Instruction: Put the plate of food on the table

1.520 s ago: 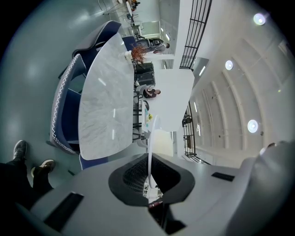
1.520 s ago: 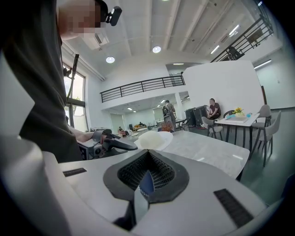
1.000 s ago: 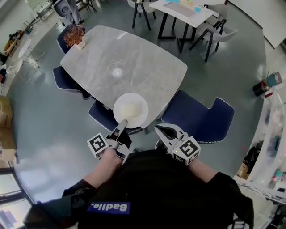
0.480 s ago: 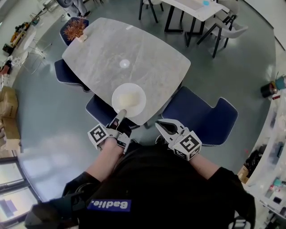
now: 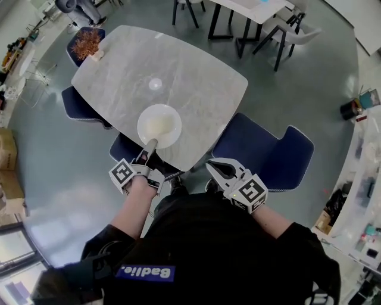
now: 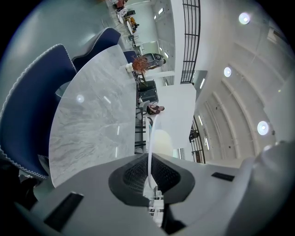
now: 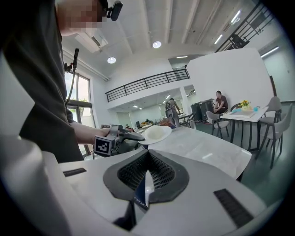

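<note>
A white plate (image 5: pixel 159 125) with a pale heap of food hangs over the near edge of the grey marble table (image 5: pixel 178 71). My left gripper (image 5: pixel 150 145) is shut on the plate's near rim. In the left gripper view the rim (image 6: pixel 150 138) runs edge-on between the pads, with the table (image 6: pixel 87 124) to its left. The right gripper view shows the plate (image 7: pixel 156 133) held a little above the table (image 7: pixel 207 150) by the left gripper (image 7: pixel 133 137). My right gripper (image 5: pixel 215 168) hangs close to my body, off the table's corner, shut and holding nothing (image 7: pixel 146 173).
Dark blue chairs stand round the table, one to the right (image 5: pixel 262 149) and one under the plate's edge (image 5: pixel 126 149). A small pot of reddish dried plants (image 5: pixel 87 44) sits on the far left corner. A white table with chairs (image 5: pixel 250 9) stands behind.
My left gripper has carried the plate forward and left, so more of it now lies over the tabletop. The right gripper has hardly shifted.
</note>
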`<action>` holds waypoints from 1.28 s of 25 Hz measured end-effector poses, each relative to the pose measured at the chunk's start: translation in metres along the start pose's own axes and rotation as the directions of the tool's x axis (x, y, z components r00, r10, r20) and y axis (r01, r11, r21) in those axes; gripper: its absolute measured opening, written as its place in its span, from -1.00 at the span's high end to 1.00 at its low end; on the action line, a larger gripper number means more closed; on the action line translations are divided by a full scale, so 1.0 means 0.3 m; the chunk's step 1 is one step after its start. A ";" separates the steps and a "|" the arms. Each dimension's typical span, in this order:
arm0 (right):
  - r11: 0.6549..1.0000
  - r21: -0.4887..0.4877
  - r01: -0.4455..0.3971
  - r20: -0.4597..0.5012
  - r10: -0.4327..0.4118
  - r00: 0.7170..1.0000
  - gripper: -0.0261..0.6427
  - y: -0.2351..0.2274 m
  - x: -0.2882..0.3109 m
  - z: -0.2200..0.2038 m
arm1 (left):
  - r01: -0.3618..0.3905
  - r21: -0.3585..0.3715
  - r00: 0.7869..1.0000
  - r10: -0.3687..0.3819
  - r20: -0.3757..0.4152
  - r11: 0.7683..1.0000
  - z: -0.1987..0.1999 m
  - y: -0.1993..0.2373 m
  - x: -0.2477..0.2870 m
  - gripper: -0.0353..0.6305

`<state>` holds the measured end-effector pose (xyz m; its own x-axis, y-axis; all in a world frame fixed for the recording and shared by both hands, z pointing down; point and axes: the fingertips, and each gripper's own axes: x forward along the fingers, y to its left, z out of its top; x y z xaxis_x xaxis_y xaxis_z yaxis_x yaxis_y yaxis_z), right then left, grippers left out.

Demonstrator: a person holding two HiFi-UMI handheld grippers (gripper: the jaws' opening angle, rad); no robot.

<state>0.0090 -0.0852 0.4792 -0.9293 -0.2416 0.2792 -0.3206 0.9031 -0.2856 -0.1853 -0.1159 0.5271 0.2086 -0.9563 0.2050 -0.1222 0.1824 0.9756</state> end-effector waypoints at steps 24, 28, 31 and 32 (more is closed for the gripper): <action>0.975 0.042 0.216 -0.058 -0.214 0.975 0.89 -0.078 0.190 -0.018 | -0.081 0.073 0.992 0.087 -0.090 0.994 0.375 0.222 0.377 0.85; 0.972 0.046 0.232 -0.088 -0.228 0.970 0.89 -0.090 0.200 -0.046 | -0.125 0.087 0.986 0.133 -0.098 0.988 0.387 0.309 0.432 0.85; 0.968 0.061 0.245 -0.111 -0.238 0.965 0.89 -0.101 0.199 -0.069 | -0.164 0.075 0.981 0.170 -0.093 0.984 0.391 0.391 0.459 0.85; 0.966 0.065 0.249 -0.119 -0.241 0.963 0.89 -0.103 0.192 -0.077 | -0.175 0.068 0.979 0.180 -0.090 0.982 0.388 0.417 0.469 0.85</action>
<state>-0.0304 -0.1189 0.5253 -0.7961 -0.4079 0.4470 -0.5535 0.7894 -0.2655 -0.2841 -0.2541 0.6688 0.2699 -0.8830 0.3839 -0.2227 0.3307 0.9171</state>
